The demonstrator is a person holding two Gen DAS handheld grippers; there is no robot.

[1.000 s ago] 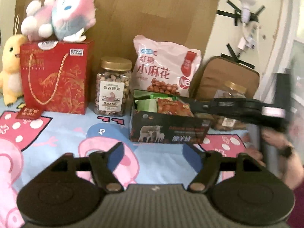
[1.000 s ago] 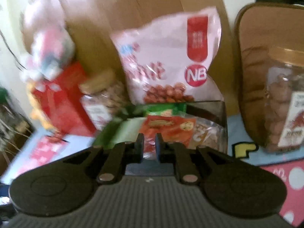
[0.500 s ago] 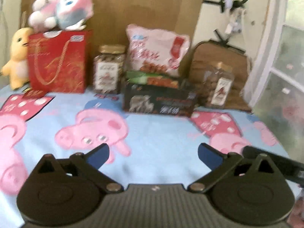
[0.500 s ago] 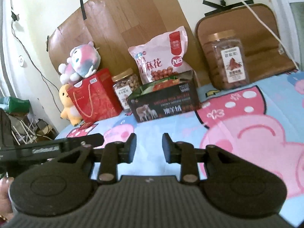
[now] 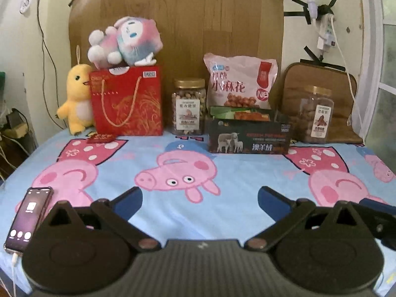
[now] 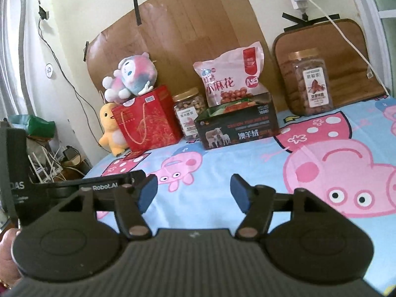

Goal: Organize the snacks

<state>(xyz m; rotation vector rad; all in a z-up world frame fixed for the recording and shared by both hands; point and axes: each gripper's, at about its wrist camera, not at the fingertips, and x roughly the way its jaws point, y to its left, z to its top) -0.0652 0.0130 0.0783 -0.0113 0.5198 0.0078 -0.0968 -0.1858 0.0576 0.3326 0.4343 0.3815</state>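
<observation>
the right gripper (image 6: 194,193) hovers over the cartoon-pig sheet (image 6: 321,153), its jaws just opening with nothing between them; ahead sits the dark box (image 6: 237,130) of snacks, well apart.

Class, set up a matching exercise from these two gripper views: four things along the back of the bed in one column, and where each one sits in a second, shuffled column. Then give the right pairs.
Column 1
1. pink plush toy
2. yellow duck toy
3. pink snack bag
4. jar with the brown label

Column 2
A. leaning against the brown cushion
B. standing behind the dark snack box
C. lying on top of the red gift bag
D. at the left edge of the red gift bag

Pairs: 1-C, 2-D, 3-B, 4-A
</observation>
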